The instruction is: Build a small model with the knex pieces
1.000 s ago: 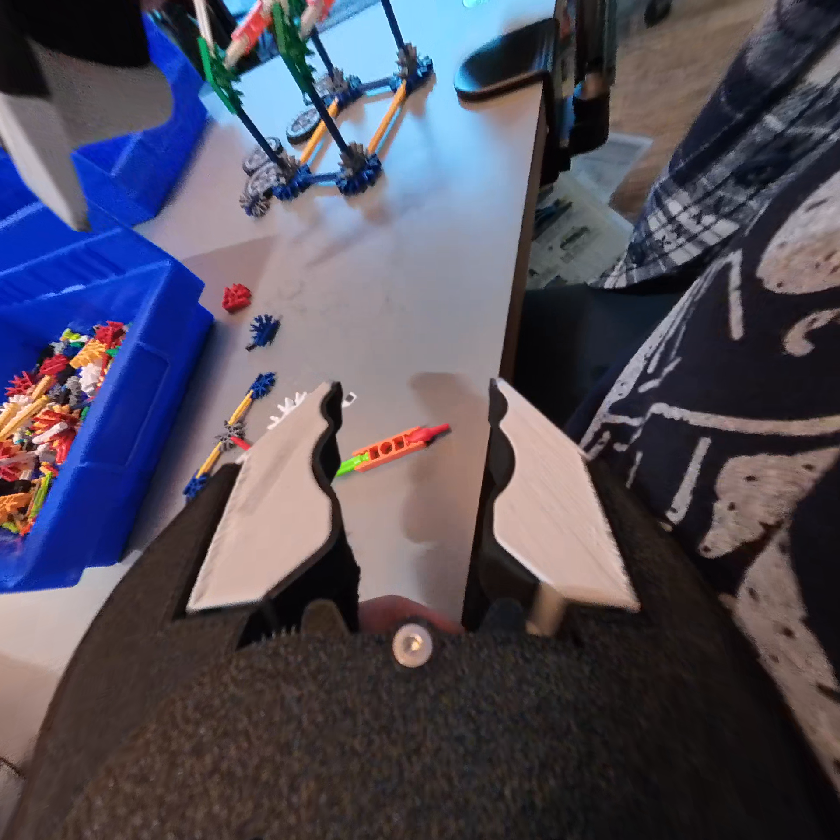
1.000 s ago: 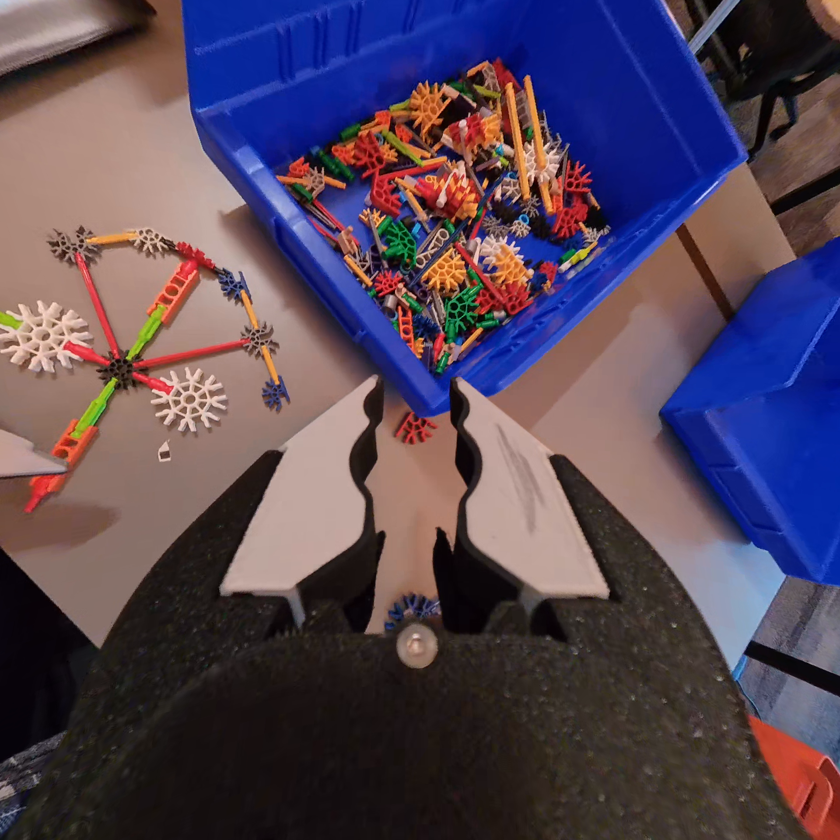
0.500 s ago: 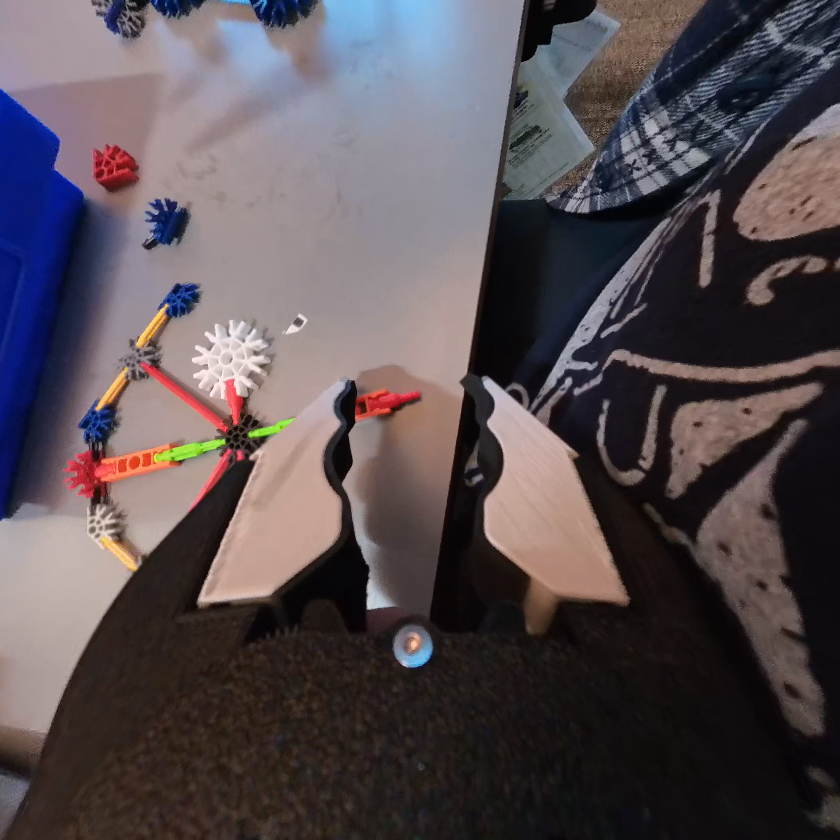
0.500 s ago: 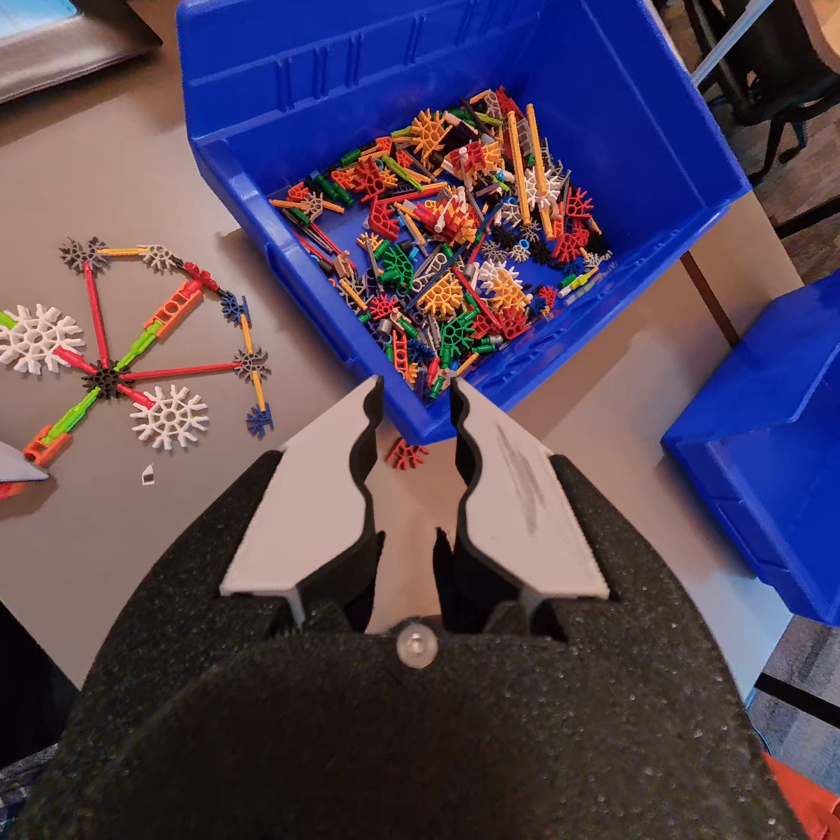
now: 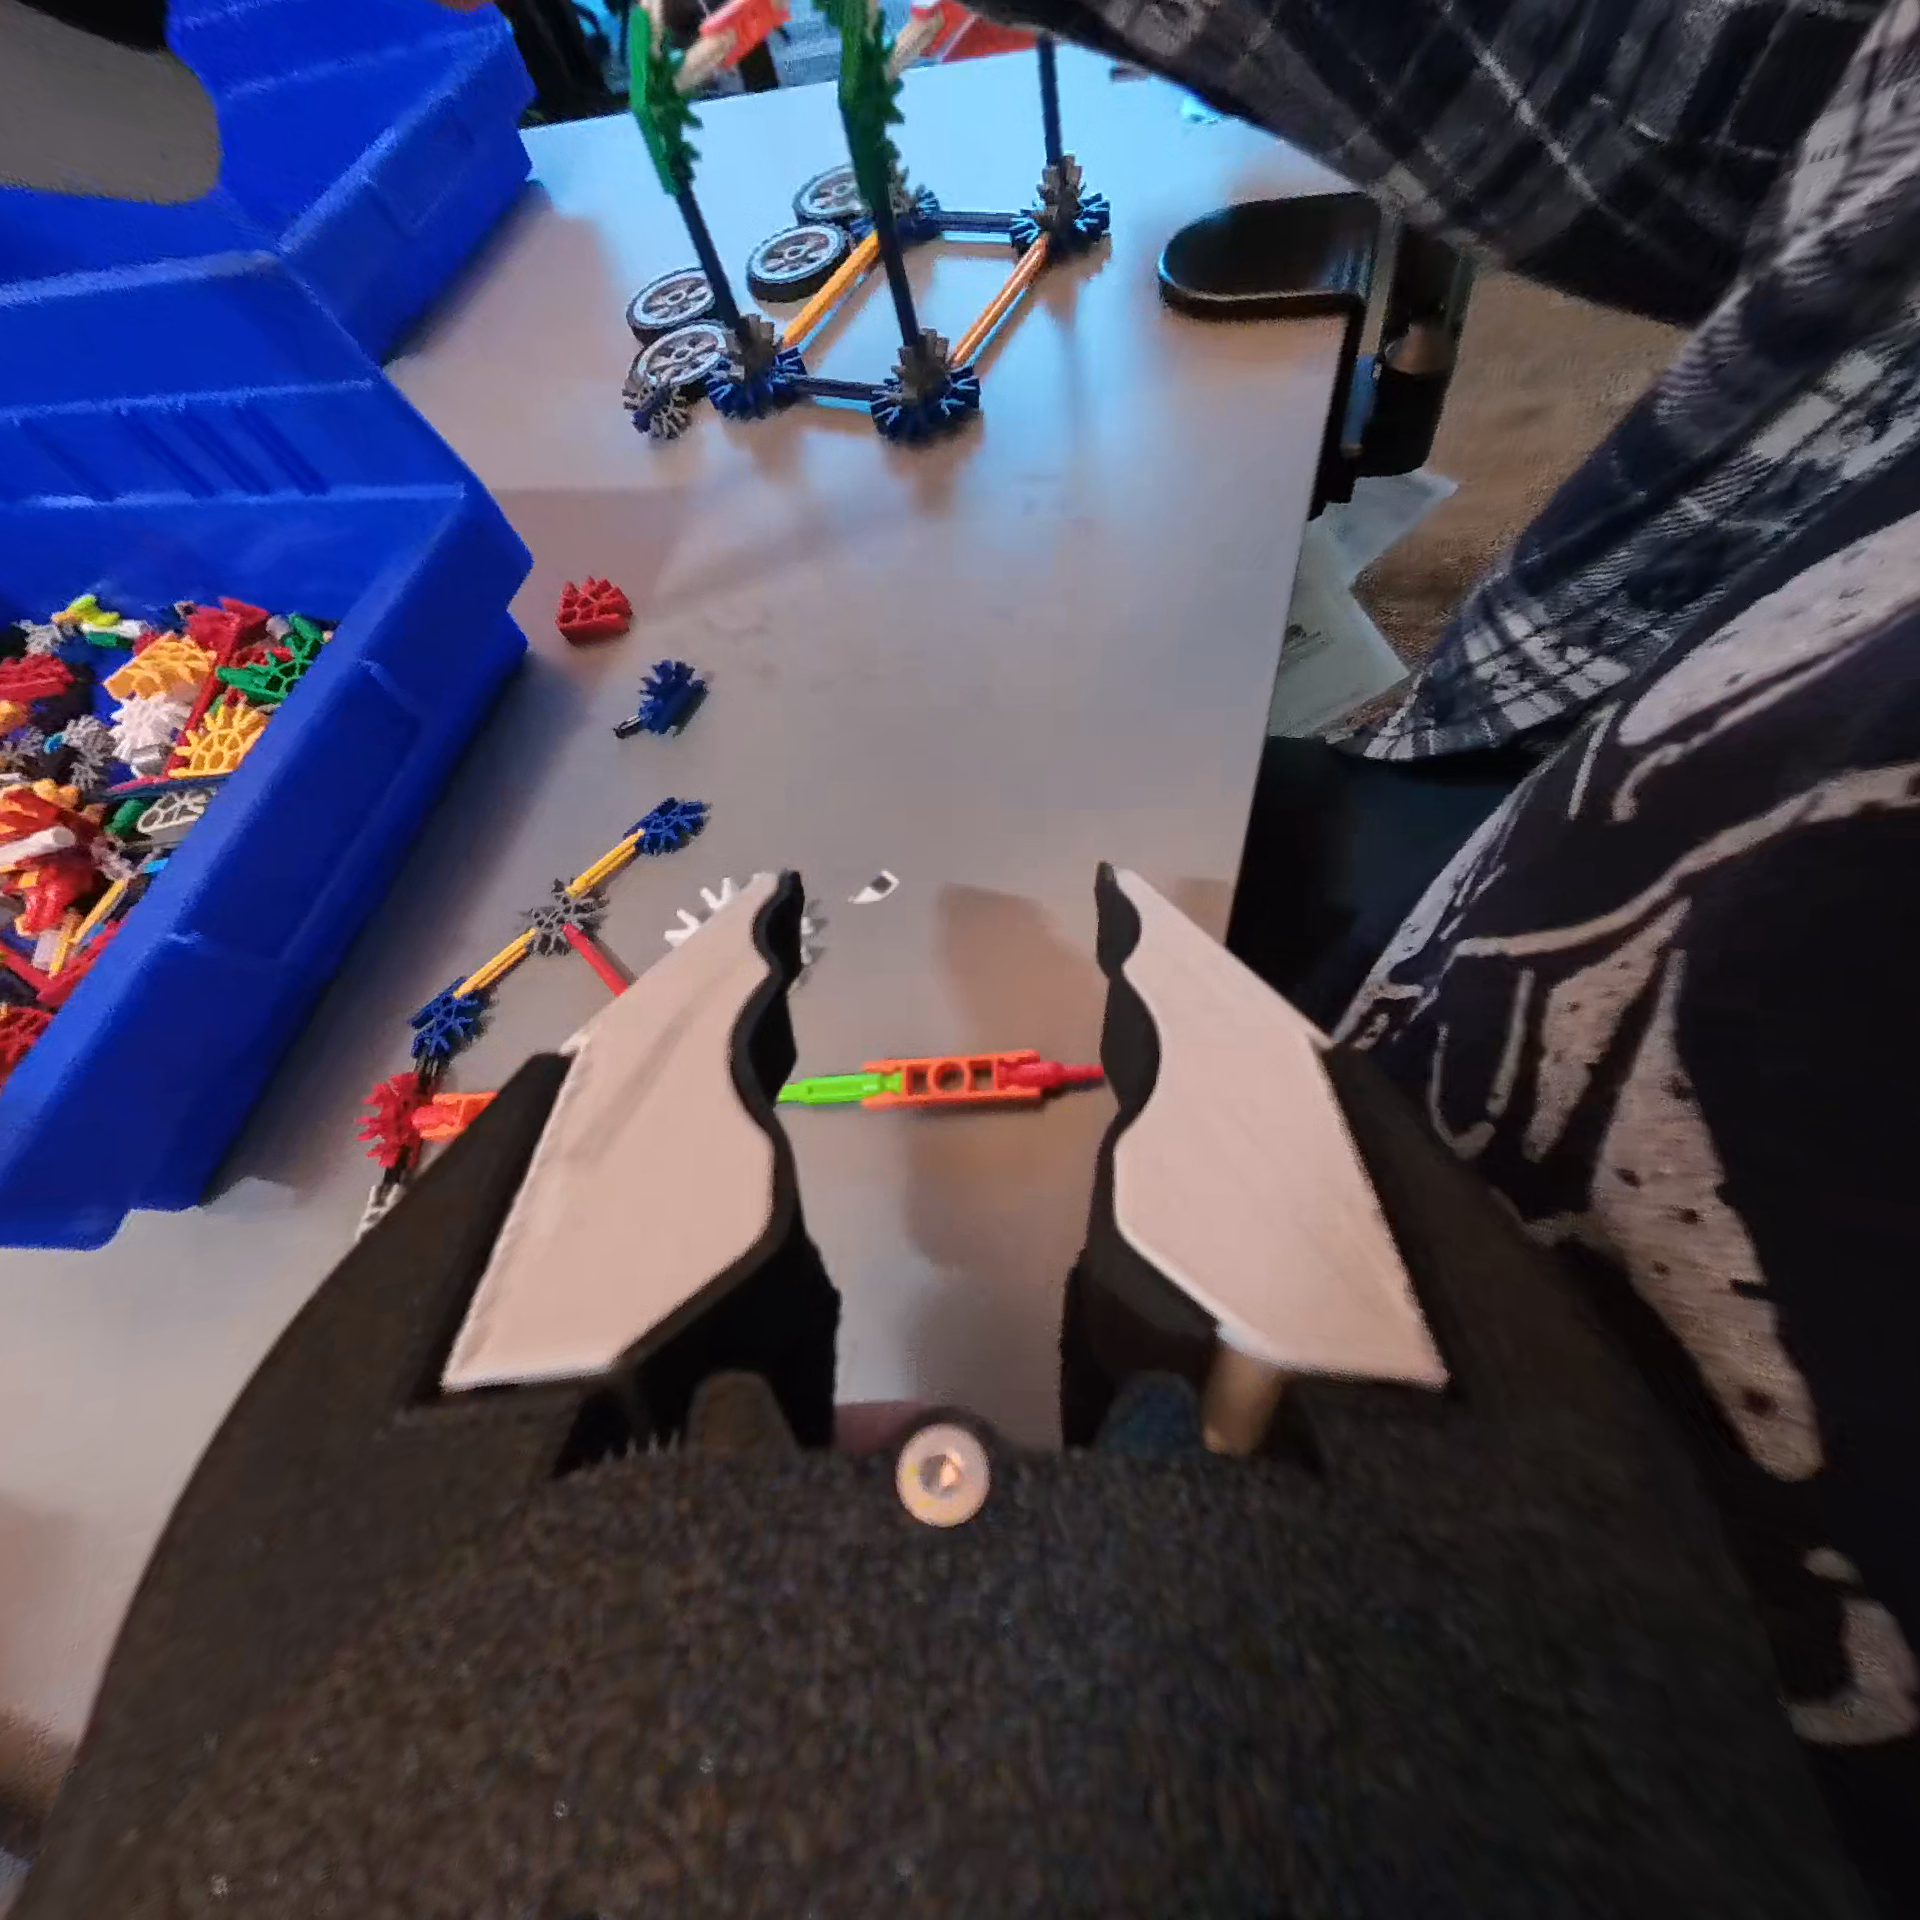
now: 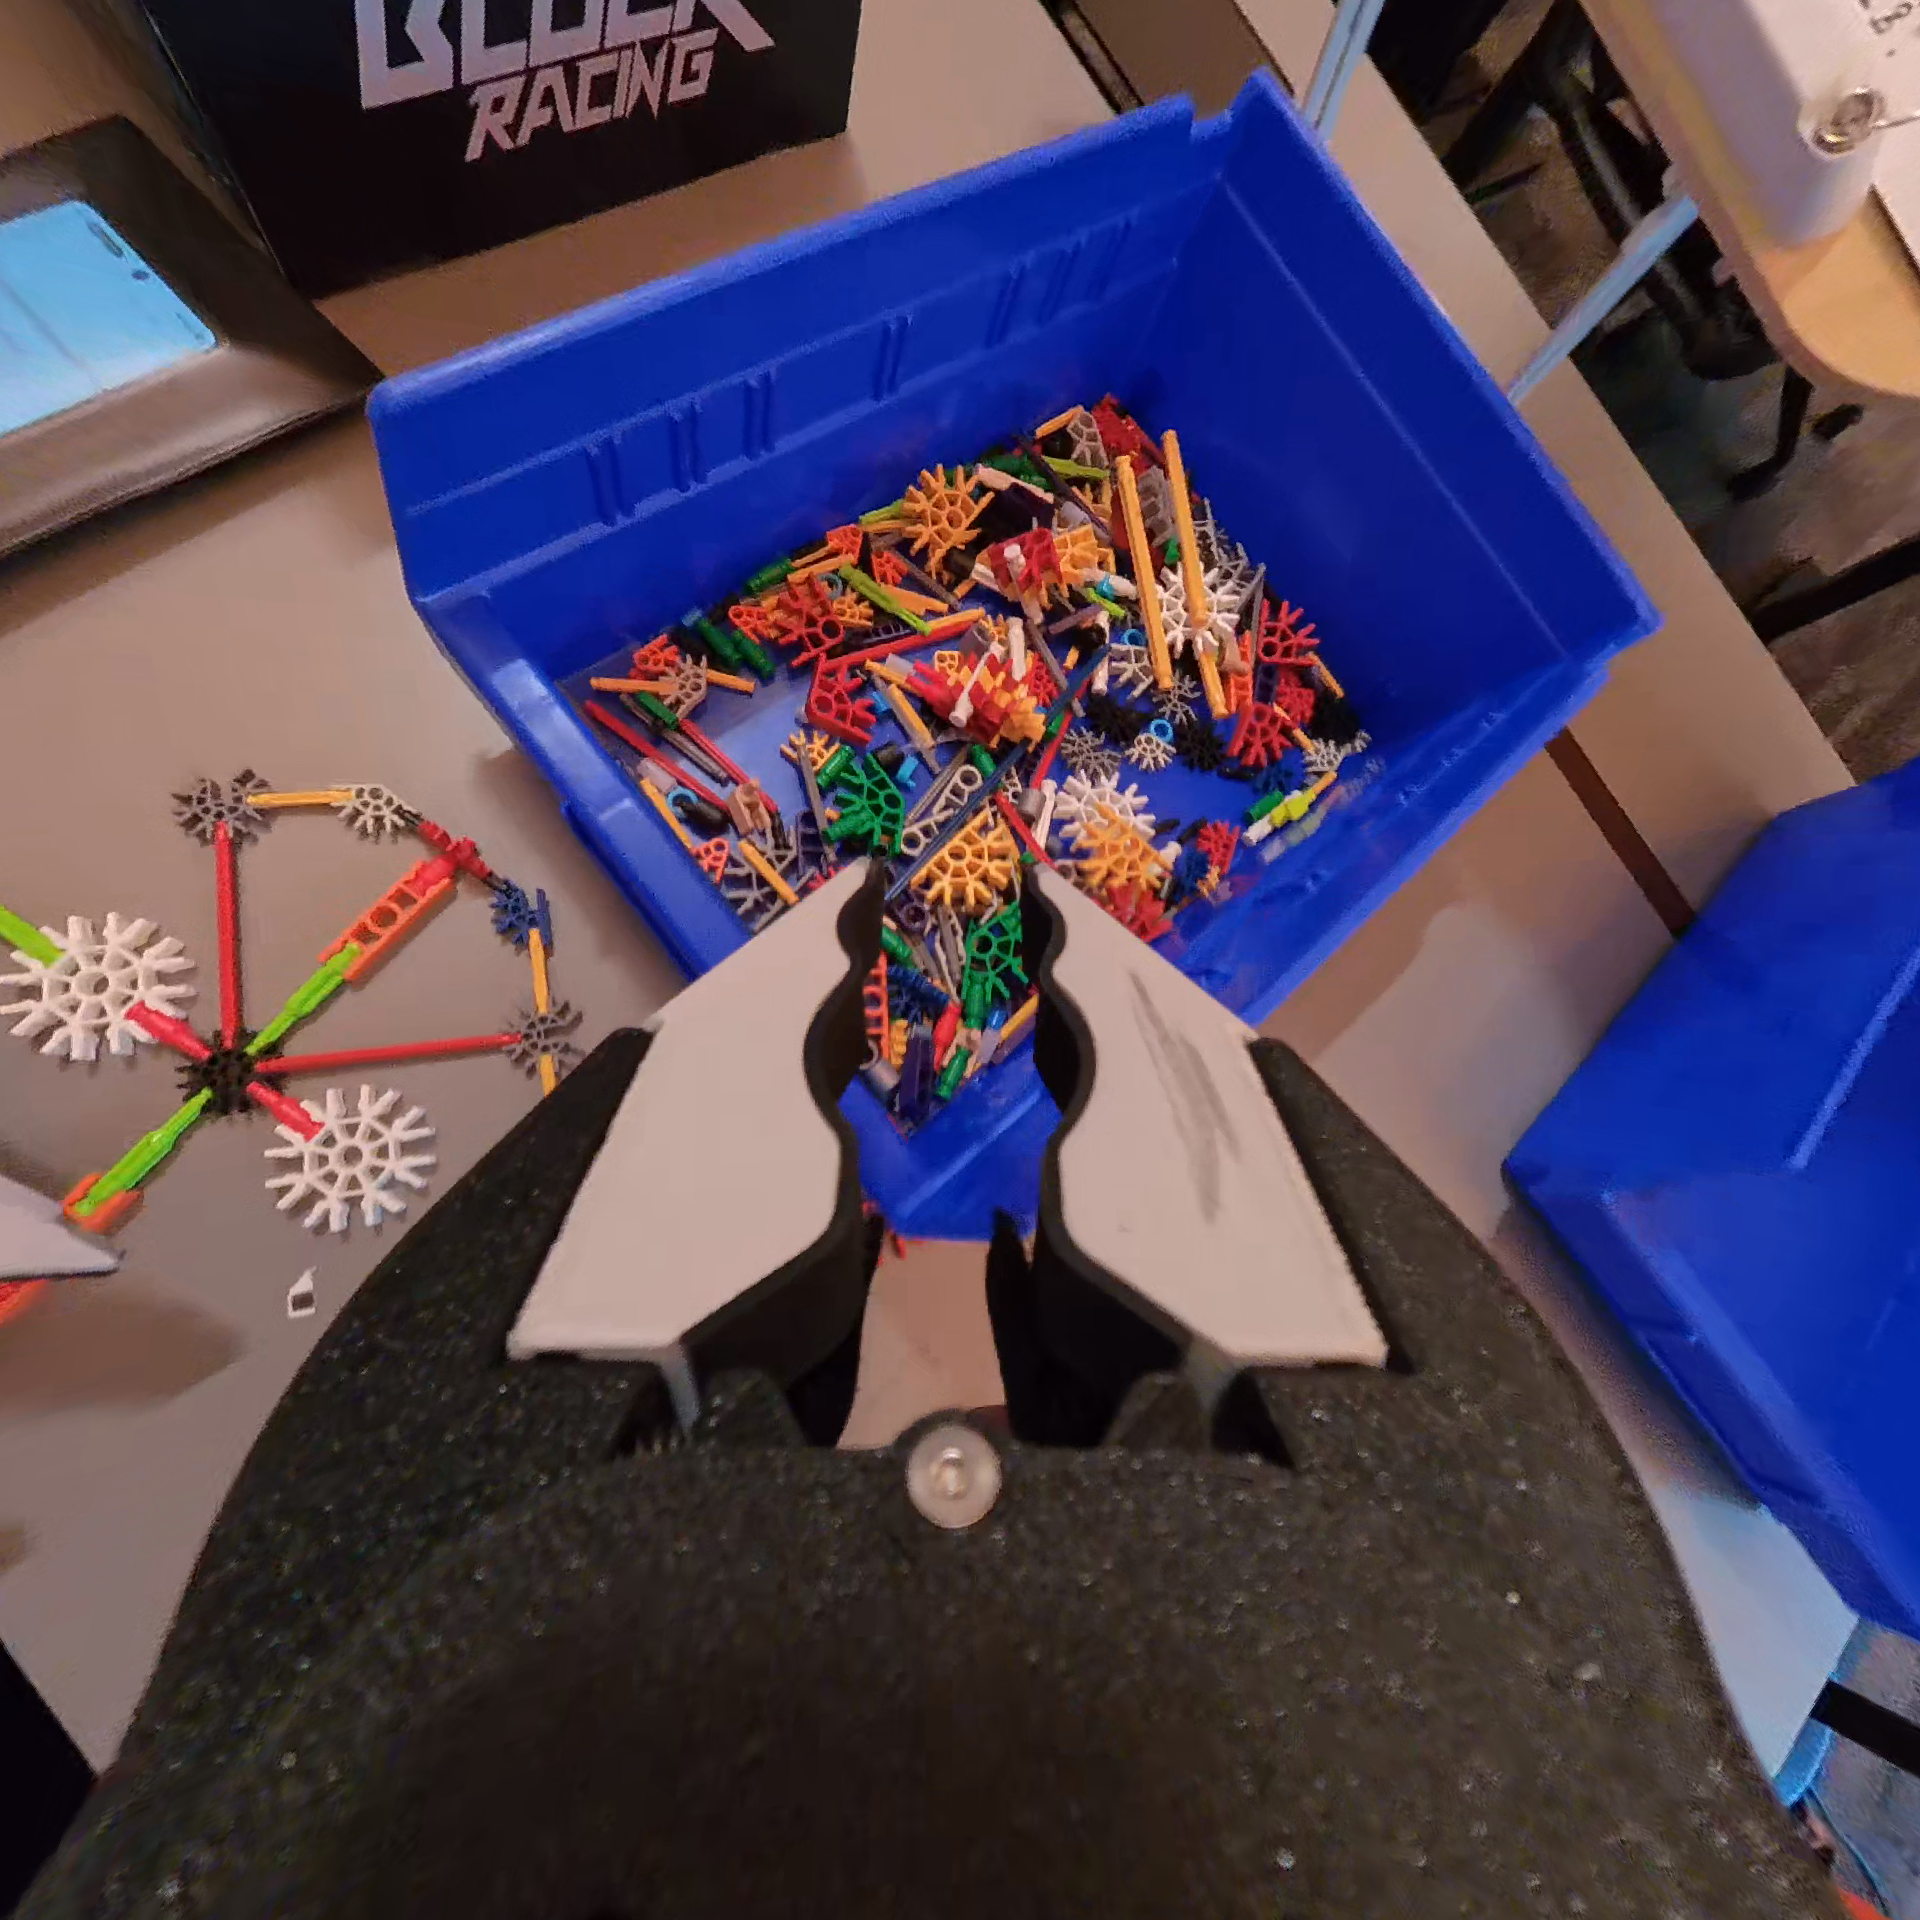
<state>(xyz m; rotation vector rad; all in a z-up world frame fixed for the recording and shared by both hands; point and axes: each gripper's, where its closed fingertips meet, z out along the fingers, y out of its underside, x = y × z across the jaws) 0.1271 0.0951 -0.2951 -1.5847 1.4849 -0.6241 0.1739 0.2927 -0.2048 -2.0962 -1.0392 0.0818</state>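
- Blue plastic parts bin (image 6: 1403, 436), loaded with loose rods and snowflake connectors, serves as landmark; sits on the grey worktop (image 6: 260, 644), open top facing up so pieces stay reachable from above.
- Right hand-held gripper (image 6: 951, 914): empty, jaws parted by a modest gap, poised above the bin's near corner with tips over the piled pieces; touching nothing as far as can be seen.
- Left of the bin: flat spoked rod-and-connector wheel (image 6: 223, 1075), lying flat on the worktop, two white snowflake connectors (image 6: 348, 1155) clipped on its spokes.
- Left hand-held gripper (image 5: 943, 904): empty, jaws spread wide, hovering low over the worktop beside the bin; between its fingers, the wheel's orange-and-green spoke end (image 5: 940, 1077) on the surface, untouched.
- Just off the bin's corner: loose red connector (image 5: 593, 610) and blue connector (image 5: 670, 696); farther off, upright wheeled rod model (image 5: 831, 301) standing on its own base.
- Behind the bin: black printed box (image 6: 499, 114).
- Compared with a second ago: right tips advanced from short of the bin wall to over its contents, red connector now mostly hidden beneath. Left view dipped toward the wheel half a second ago, now back to nearly its first framing; jaw spread about unchanged.
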